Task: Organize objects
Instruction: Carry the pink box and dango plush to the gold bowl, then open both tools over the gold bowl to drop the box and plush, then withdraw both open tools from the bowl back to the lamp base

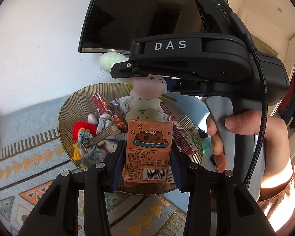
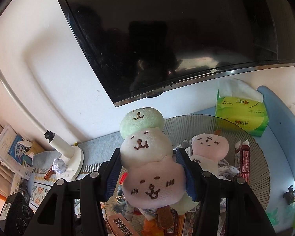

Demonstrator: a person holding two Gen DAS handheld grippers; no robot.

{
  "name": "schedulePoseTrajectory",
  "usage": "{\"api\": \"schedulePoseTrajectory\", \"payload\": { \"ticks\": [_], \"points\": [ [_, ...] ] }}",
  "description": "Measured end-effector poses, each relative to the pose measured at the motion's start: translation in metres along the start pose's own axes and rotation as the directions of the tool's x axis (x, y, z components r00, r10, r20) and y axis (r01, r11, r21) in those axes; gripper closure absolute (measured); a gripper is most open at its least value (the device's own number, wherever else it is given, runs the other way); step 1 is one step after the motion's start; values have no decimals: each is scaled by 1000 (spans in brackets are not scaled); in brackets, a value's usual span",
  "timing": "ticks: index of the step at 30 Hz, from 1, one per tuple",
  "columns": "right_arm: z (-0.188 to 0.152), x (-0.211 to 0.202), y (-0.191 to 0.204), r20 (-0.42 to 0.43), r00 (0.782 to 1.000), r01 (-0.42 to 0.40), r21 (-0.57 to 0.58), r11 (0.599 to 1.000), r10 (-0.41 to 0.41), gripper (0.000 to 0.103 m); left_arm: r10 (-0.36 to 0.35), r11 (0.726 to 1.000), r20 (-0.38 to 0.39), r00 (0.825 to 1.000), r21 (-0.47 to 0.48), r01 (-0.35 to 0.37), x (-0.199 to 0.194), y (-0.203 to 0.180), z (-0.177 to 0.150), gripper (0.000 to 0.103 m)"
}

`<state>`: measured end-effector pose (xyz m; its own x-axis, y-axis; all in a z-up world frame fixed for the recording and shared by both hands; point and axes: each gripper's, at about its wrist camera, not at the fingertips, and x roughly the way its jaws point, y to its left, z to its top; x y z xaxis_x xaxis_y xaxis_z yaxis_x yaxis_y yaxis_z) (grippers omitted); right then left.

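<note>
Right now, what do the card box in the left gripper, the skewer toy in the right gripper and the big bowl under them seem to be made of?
Card box: printed paperboard, matte; flat panels, tuck flap, barcode.
Dango skewer plush: soft fuzzy fabric, stitched faces; it dents between the right gripper's pads.
Ribbed bowl: probably tinted glass or clear plastic; the tablecloth shows through its fine ridges.

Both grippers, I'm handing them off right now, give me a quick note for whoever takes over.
Left gripper: shut on the orange card box, held above the ribbed tray.
Right gripper: shut on the plush dango skewer, also above the tray.
Still in the tray: a second plush skewer, red boxes, a plaid cloth toy, a metal hair clip, crumpled wrappers.
Done: two items lifted. Left: place both, then sort the remaining pile.
</note>
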<state>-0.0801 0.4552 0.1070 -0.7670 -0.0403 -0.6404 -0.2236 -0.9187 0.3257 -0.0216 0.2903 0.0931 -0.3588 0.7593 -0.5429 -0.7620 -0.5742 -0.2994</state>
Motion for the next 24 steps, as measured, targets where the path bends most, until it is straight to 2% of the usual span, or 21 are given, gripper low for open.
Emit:
{"api": "schedulePoseTrajectory", "payload": {
  "ticks": [1, 2, 3, 4, 5, 6, 7, 12, 15, 18, 24],
  "points": [
    [1, -2, -1, 6, 1000, -1, 3, 1000, 1, 48, 3, 1000, -3, 1000, 5, -3, 4, -1, 2, 64],
    [3, -2, -3, 8, 1000, -1, 8, 1000, 1, 43, 5, 1000, -3, 1000, 6, -5, 6, -1, 3, 62],
    [5, -1, -5, 2, 1000, 3, 16, 1000, -3, 21, 14, 1000, -3, 1000, 4, -14, 9, -1, 4, 61],
    [6, 1, -7, -8, 1000, 12, 24, 1000, -11, 7, 32, 999, -10, 999, 1, -32, 11, -1, 5, 49],
    [6, 1, -10, -11, 1000, 17, 35, 999, -17, 0, 54, 999, -25, 998, -4, -54, 14, 0, 6, 20],
    [5, 2, -13, -23, 1000, 15, 50, 999, -14, 0, 81, 997, -53, 995, -9, -82, 19, 2, 7, 0],
    [5, 2, -15, -29, 1000, 12, 66, 998, -10, 0, 98, 995, -69, 993, -7, -98, 22, 3, 7, 1],
    [1, -6, -17, 2, 1000, 22, 82, 996, -22, 0, 93, 996, -19, 995, -11, -93, 19, 8, 4, 0],
    [0, -13, -14, 21, 1000, -2, 102, 995, 0, 0, 125, 992, -18, 992, 4, -125, 15, 9, 3, 0],
    [-4, -15, -5, 22, 1000, -24, 96, 995, 22, 0, 152, 988, -13, 988, 8, -152, 13, 13, 1, 0],
    [-15, -15, 22, 17, 1000, -17, 76, 997, 16, 0, 179, 984, -14, 984, -5, -179, -1, 18, -3, 0]
  ]
}}
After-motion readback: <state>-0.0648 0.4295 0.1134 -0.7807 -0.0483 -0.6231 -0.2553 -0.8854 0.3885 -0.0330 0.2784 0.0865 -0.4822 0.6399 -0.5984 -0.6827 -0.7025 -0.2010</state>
